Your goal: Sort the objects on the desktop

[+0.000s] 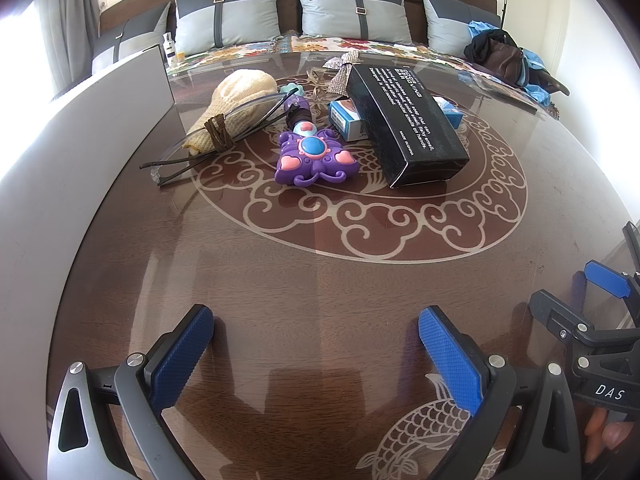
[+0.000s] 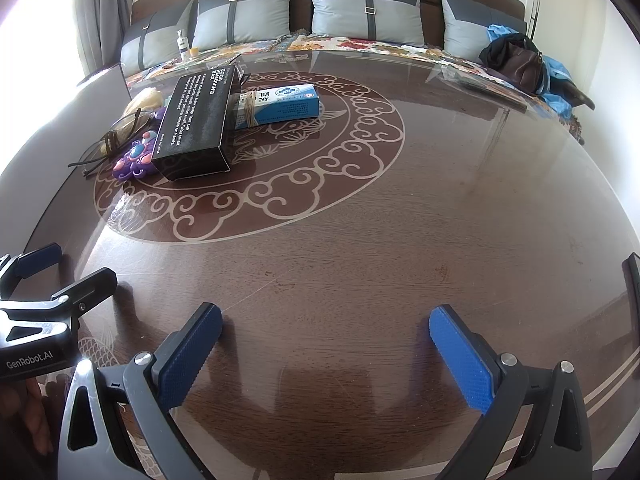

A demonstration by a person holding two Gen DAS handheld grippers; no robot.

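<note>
Both handheld grippers, left (image 1: 316, 354) and right (image 2: 326, 354), hover spread wide and empty above a glass-topped table (image 1: 320, 280). Clustered at its patterned centre: one black box (image 1: 404, 120), one blue carton (image 2: 280, 104), one purple toy (image 1: 314, 158), one pair of glasses (image 1: 200, 140), one knitted pouch (image 1: 236, 100).

daylight enters hard from the window (image 1: 16, 32) at left, blown out to white in both views. glossy bench (image 1: 320, 280) carries pale glare streaks and soft reflections of the fingers (image 1: 180, 360). shadows faint, falling toward the right. strong fisheye bowing, dark vignette at corners. centre sharp; edges slightly smeared.
</note>
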